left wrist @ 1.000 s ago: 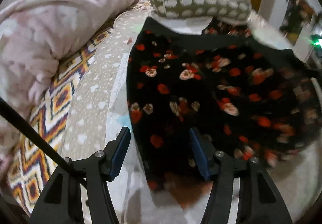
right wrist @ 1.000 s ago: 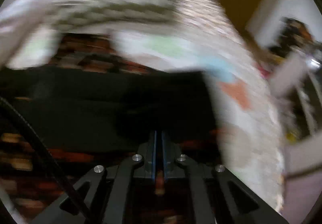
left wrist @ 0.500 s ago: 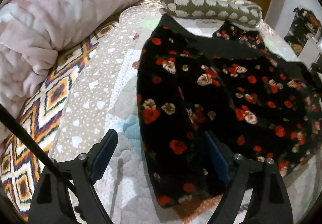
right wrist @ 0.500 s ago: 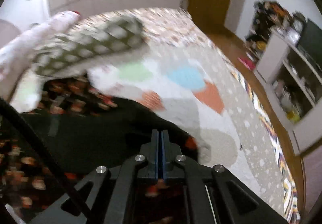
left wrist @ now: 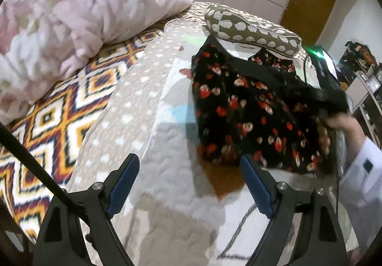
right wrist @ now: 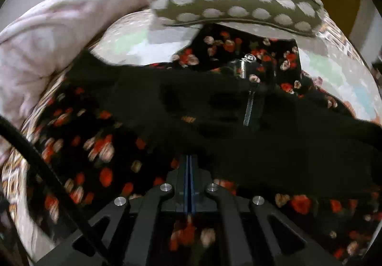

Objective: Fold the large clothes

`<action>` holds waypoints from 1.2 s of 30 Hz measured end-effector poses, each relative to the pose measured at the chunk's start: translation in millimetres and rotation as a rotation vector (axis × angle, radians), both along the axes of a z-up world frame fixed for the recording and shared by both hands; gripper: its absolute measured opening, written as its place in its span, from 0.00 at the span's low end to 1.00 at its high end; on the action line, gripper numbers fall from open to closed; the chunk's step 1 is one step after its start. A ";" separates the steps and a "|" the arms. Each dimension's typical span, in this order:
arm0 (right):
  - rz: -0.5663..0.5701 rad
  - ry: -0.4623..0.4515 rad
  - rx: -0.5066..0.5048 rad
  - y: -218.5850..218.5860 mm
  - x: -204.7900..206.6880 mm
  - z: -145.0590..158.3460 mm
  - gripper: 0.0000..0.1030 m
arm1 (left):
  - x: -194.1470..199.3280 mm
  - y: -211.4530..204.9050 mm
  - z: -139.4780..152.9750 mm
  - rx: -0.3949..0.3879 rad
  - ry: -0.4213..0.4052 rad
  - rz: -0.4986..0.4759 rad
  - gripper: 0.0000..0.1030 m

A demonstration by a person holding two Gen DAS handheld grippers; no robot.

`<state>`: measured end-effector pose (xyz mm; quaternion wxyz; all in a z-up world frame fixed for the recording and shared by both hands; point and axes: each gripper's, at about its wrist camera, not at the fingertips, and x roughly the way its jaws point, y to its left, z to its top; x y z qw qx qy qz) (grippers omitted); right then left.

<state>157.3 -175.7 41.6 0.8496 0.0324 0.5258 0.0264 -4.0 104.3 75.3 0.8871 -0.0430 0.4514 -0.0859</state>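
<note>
Nearby, spotted pillow point(right wrist: 236, 10) overlaps floral garment point(right wrist: 100, 141); right gripper point(right wrist: 189, 170) pinches it, left gripper point(left wrist: 188, 175) spread.

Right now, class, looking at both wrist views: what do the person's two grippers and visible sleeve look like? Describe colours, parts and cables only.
The left gripper and the right gripper match: black angular frames with silver screws and blue finger pads. A black cable runs beside each. The sleeve is white, with a small dark square mark.

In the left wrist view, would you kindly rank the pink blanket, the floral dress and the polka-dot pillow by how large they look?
1. Pink blanket, though nearness inflates it.
2. Floral dress.
3. Polka-dot pillow, farthest away.
</note>
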 end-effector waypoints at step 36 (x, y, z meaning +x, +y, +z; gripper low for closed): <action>-0.085 -0.235 -0.152 -31.8 -310.1 53.8 0.58 | -123.4 -49.3 6.7 0.172 -0.107 0.078 0.83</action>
